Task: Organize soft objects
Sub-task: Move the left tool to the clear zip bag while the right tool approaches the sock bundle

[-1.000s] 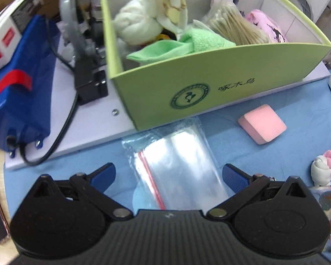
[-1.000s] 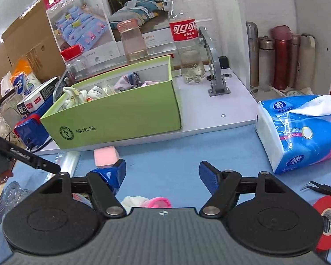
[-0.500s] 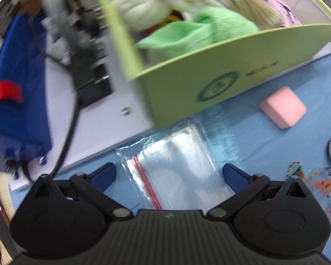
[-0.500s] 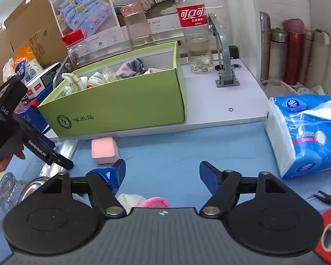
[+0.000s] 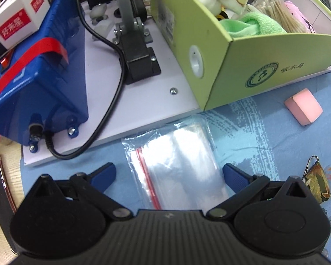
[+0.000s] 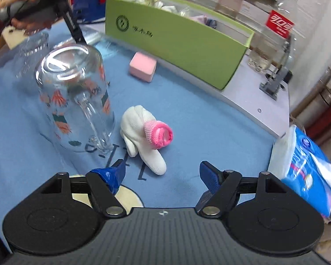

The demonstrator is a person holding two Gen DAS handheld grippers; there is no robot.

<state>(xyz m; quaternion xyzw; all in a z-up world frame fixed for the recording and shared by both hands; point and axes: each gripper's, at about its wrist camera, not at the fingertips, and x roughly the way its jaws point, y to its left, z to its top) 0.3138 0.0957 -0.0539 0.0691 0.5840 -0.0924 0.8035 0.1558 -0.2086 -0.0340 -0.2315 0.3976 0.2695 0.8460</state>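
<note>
Item: green box. Holds soft goods already sorted: cream plush, folded green cloth, a pink fabric piece, plus a bundle of cotton swabs. Sits on a white board, ahead and right of the left jaws; ahead and left of the right jaws.

Item: white glove with pink cuff. Lies loose on the blue mat, just ahead of the right jaws, slightly left of their centre line. Not yet boxed.

Item: pink sponge block. Lies on the mat just before the box's front wall, well ahead of the right jaws. Not yet boxed.

Item: clear zip bag. Flat on the mat, running in between the left jaws. Whether it counts as a soft object is uncertain.

Item: printed glass cup. Stands upside down, ahead and left of the right jaws, just beside the glove. A small patterned pouch lies right of the left jaws.

Progress, judged: partly done; several pieces are in the box, at least glove and sponge remain.

Left gripper: jaws wide apart, holding nothing; the bag lies beneath the gap, contact not discernible.

Right gripper: jaws wide apart, empty, touching nothing visible; the glove is the nearest piece.
</note>
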